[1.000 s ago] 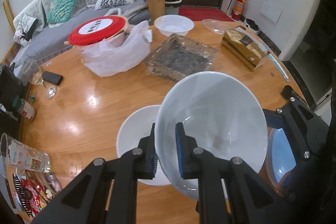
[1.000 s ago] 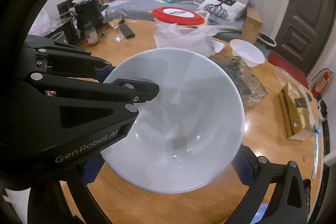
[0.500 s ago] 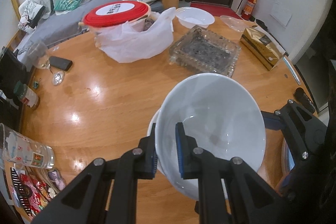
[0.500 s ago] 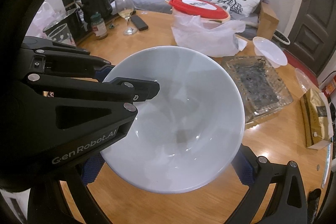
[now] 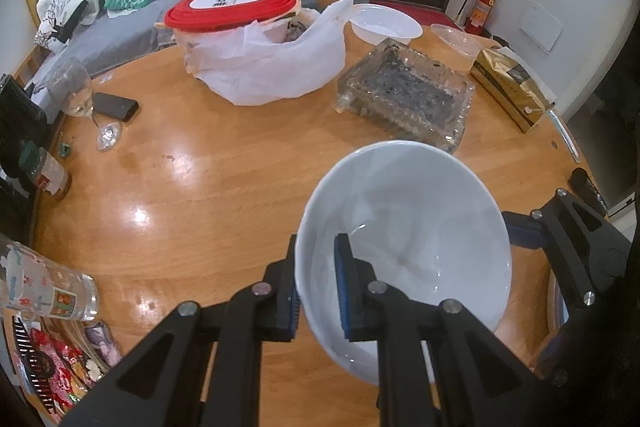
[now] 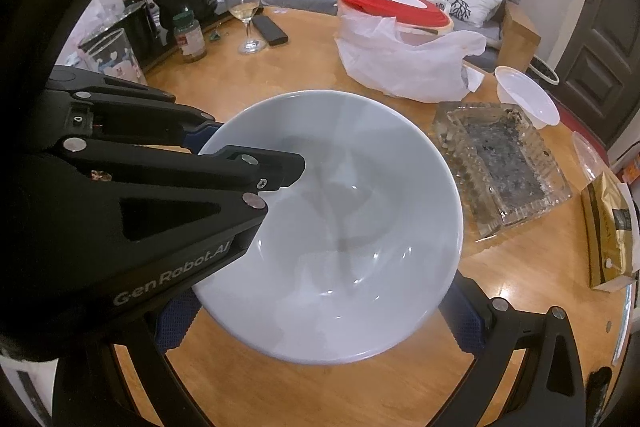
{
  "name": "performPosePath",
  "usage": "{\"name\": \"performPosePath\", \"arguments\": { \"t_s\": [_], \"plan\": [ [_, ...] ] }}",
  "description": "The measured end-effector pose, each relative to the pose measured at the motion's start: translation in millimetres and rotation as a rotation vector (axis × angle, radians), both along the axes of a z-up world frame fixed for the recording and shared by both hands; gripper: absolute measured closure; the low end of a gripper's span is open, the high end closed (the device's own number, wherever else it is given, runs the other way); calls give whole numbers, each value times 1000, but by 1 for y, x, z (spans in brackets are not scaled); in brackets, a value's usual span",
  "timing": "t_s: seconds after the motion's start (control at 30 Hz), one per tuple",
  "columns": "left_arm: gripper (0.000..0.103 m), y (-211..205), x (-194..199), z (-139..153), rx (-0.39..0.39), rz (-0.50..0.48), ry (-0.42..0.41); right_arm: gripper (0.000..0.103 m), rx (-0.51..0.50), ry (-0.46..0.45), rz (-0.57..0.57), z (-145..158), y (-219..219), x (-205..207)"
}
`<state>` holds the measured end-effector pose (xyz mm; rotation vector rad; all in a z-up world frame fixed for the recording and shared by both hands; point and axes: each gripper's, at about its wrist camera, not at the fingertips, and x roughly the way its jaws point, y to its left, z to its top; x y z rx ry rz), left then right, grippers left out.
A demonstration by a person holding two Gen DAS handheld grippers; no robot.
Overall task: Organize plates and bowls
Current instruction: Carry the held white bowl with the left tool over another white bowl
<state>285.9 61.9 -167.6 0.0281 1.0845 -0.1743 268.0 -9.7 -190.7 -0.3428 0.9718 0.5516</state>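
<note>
My left gripper (image 5: 318, 287) is shut on the near rim of a large white bowl (image 5: 408, 227), one blue pad inside and one outside, and holds it above the wooden table (image 5: 200, 187). The same bowl (image 6: 340, 227) fills the right wrist view, with the left gripper (image 6: 256, 167) clamped on its left rim. My right gripper (image 6: 320, 323) is open, its fingers (image 6: 464, 315) spread wide on either side of the bowl from below. The right gripper's fingers also show at the right edge of the left wrist view (image 5: 560, 227). The bowl hides whatever is under it.
A red-lidded tub in a white plastic bag (image 5: 256, 59), a glass tray (image 5: 404, 95), a small white bowl (image 5: 384, 23), a gold box (image 5: 512, 87), a wine glass (image 5: 84, 99), a phone (image 5: 116, 105), a jar (image 5: 48, 175) and a printed tumbler (image 5: 44, 291) stand around the table.
The left gripper has carried the bowl right over the table. The second white bowl, seen under it earlier, is now out of sight. The right gripper stays spread around the bowl.
</note>
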Motion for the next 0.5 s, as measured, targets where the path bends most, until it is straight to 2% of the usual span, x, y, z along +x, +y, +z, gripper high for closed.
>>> {"name": "performPosePath", "arguments": {
  "t_s": [0.5],
  "plan": [
    [91, 0, 4, -7, 7, 4, 6, 2, -42, 9, 4, -3, 1, 2]
  ]
}}
